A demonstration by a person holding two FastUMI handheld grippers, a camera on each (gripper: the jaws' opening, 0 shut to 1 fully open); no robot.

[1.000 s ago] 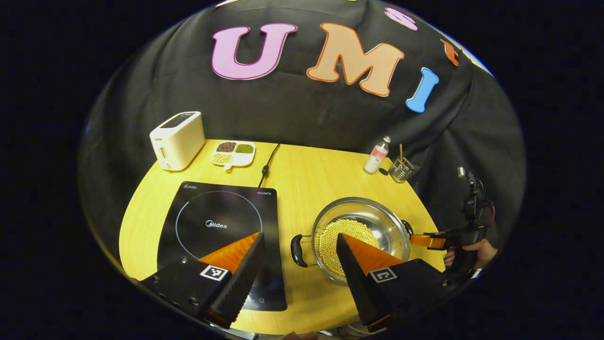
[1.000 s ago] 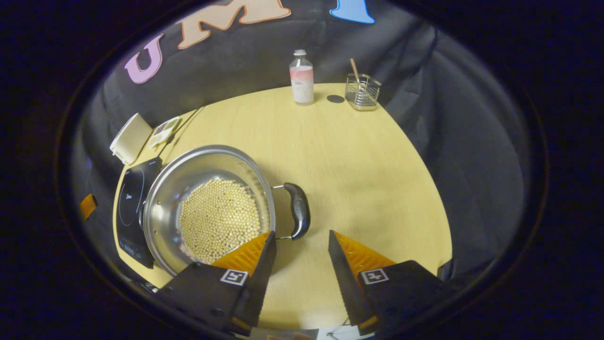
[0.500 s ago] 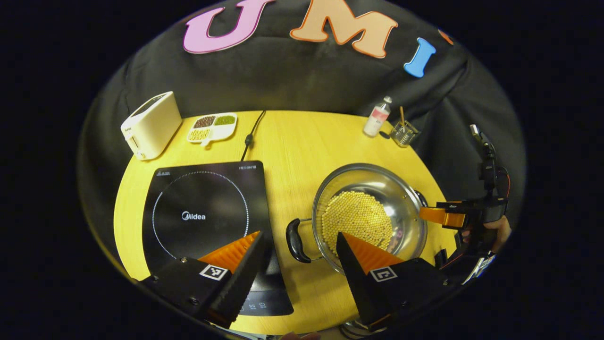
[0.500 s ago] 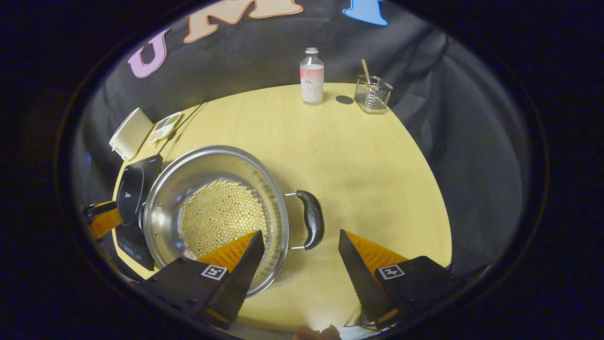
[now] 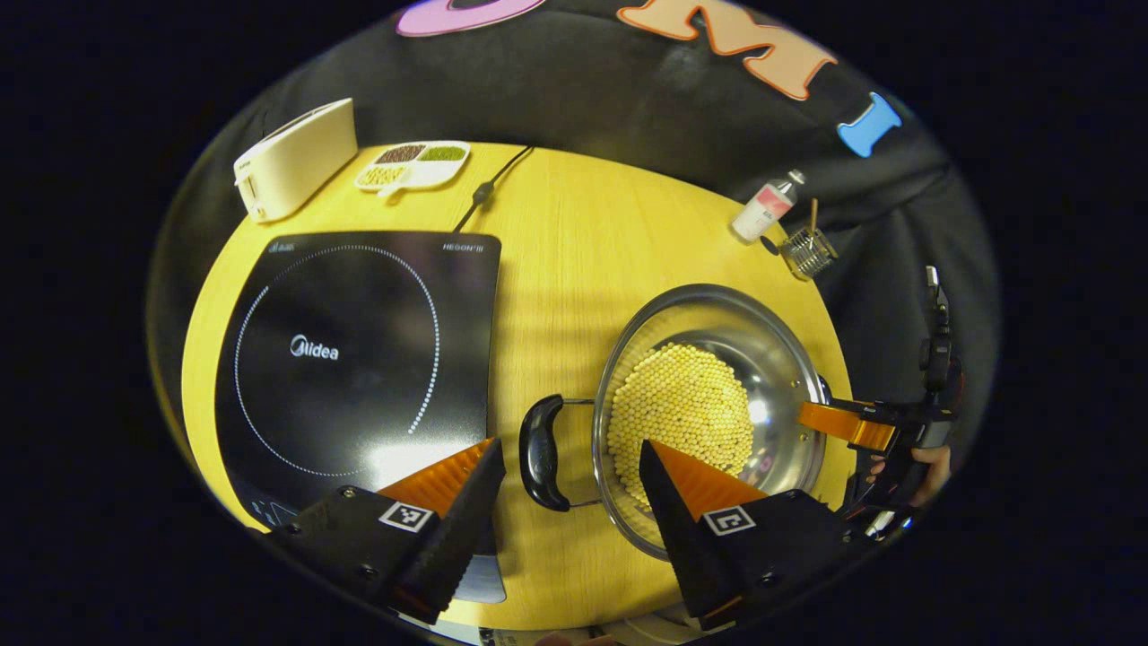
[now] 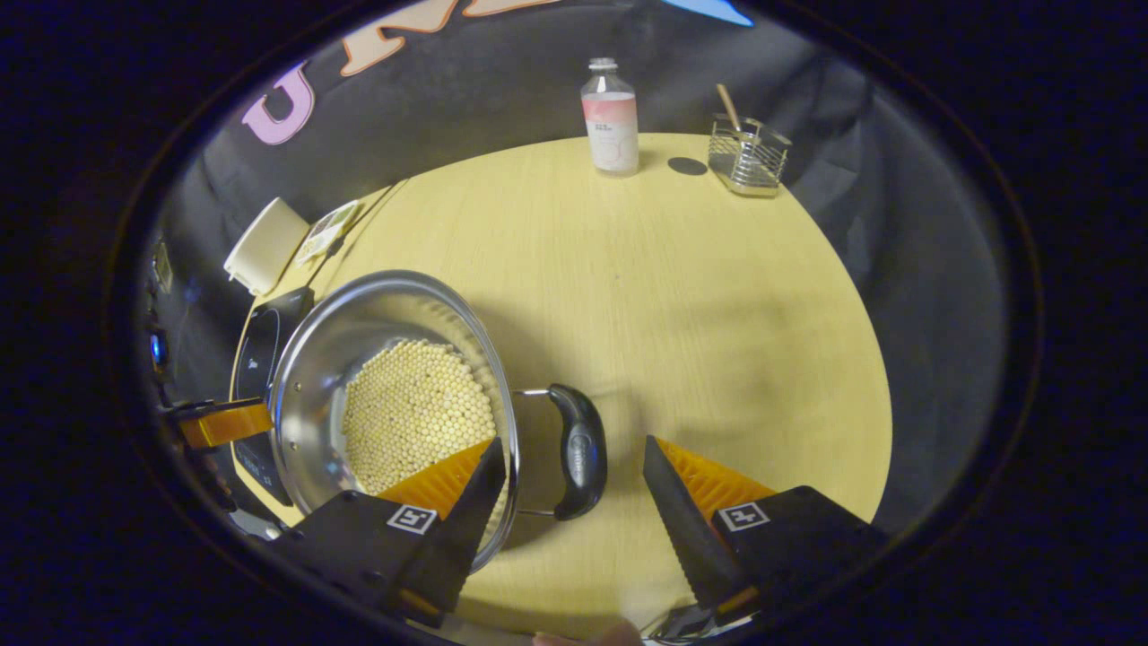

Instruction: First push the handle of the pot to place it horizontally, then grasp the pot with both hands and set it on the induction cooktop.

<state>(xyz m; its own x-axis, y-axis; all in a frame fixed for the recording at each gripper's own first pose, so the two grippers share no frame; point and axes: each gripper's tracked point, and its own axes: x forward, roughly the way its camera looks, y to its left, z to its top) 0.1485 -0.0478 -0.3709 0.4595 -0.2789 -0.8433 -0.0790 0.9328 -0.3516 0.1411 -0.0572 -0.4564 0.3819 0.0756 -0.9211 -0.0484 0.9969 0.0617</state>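
Two grippers are lined up on the pot's two side handles, so I'd call this the grasp step; the handles already run across the bench (image 5: 574, 224), pointing at the cooktop one way and away from it the other. Cooktop (image 5: 359, 350) lies flat on the bench's left part, free of anything on top. Pot (image 5: 708, 404), steel with pale round beads covering its bottom, stands upright on the bench just right of the cooktop, apart from it. Its long axis goes handle to handle, roughly level with the cooktop's near half. Left gripper (image 5: 569, 489) is spread, the left handle (image 5: 541, 453) between its fingers, no contact visible. Right gripper (image 6: 574, 493) is spread too, straddling the right handle (image 6: 578, 451), not touching as far as I can tell. Next move, my read: close both on the handles together, lift level so the beads don't shift, carry left onto the ring.
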